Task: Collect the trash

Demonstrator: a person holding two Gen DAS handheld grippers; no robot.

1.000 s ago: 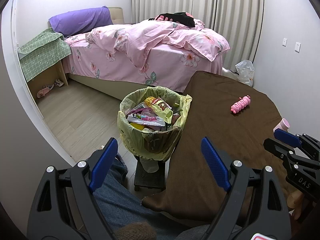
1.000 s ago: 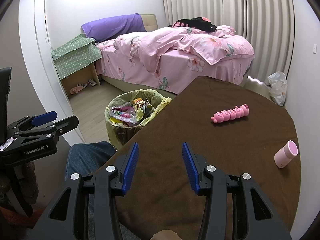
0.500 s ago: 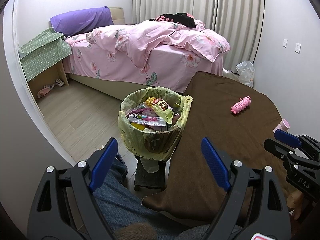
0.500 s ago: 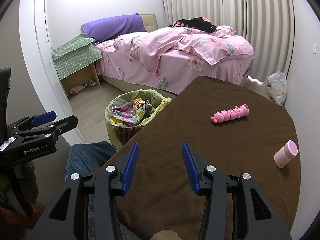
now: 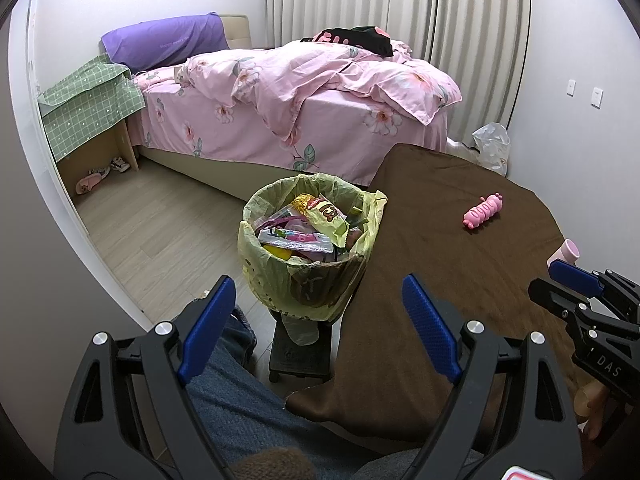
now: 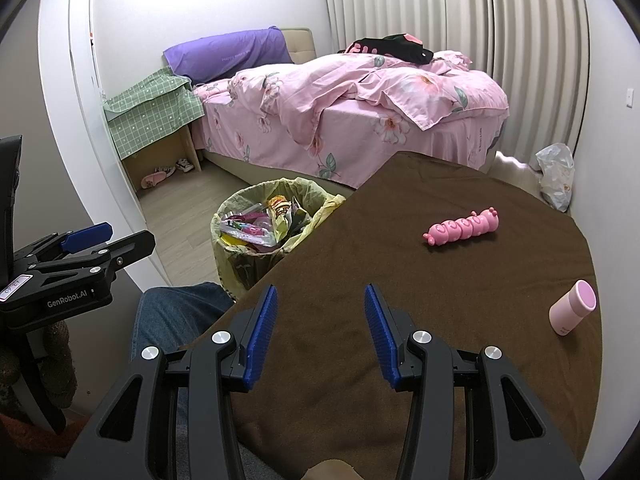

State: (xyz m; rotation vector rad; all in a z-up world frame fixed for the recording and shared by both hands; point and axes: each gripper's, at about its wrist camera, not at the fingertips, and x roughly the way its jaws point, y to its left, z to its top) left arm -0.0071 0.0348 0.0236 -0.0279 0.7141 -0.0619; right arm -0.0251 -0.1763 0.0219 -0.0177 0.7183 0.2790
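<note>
Trash bin [image 5: 310, 256]: round, lined with a yellow-green bag [image 5: 256, 268], standing on a small dark stool [image 5: 300, 354] on the wood floor, just beside the left edge of the brown-covered table [image 5: 452, 264]. Contents: crumpled snack wrappers [image 5: 320, 210] and colourful packaging, heaped near the rim.

Left gripper [image 5: 316, 320]: blue-padded fingers [image 5: 208, 320] spread wide, nothing between them; held low over the person's denim-clad knee [image 5: 236, 396], with the bin ahead.

Right gripper [image 6: 320, 332]: blue pads [image 6: 262, 332] parted by a moderate gap, holding nothing; held over the near part of the table.

Table items: pink caterpillar toy [image 6: 462, 228] lying on its side toward the far half; pink cylindrical container [image 6: 573, 307] lying tilted near the right edge. The two are well apart.

Surroundings: bed [image 6: 360, 112] with pink floral bedding, purple pillow [image 6: 228, 54], black garment [image 6: 390, 46] on top; green checked cloth [image 6: 154, 116] over a bedside stand; slippers [image 6: 154, 178] beneath it; white plastic bag [image 6: 556, 176] on the floor by the curtain [image 6: 460, 8].
</note>
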